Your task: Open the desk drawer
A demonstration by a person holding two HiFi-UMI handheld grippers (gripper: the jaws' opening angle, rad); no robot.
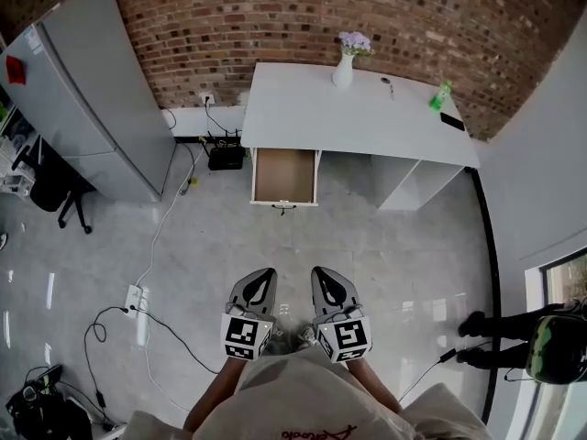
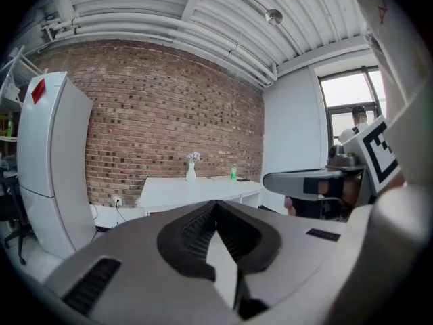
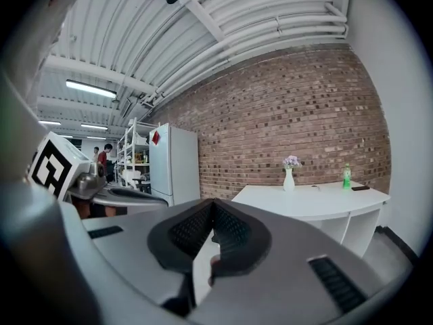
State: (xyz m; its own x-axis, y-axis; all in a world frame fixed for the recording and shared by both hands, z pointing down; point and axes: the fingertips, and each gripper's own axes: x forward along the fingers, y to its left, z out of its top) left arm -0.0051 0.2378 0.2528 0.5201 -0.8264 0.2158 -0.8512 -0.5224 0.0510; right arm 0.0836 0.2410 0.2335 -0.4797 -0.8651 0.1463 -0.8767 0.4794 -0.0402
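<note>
We list one white desk (image 1: 385,122), with one drawer (image 1: 285,176). On the desktop we count one vase (image 1: 343,71) of flowers, one green bottle (image 1: 440,96) and one dark flat item (image 1: 451,121) that we cannot identify. Elsewhere we record one refrigerator (image 1: 92,90), one black office chair (image 1: 50,186) and one power strip (image 1: 134,299). Grippers: two, namely the left gripper (image 1: 265,273) and the right gripper (image 1: 320,271).
</note>
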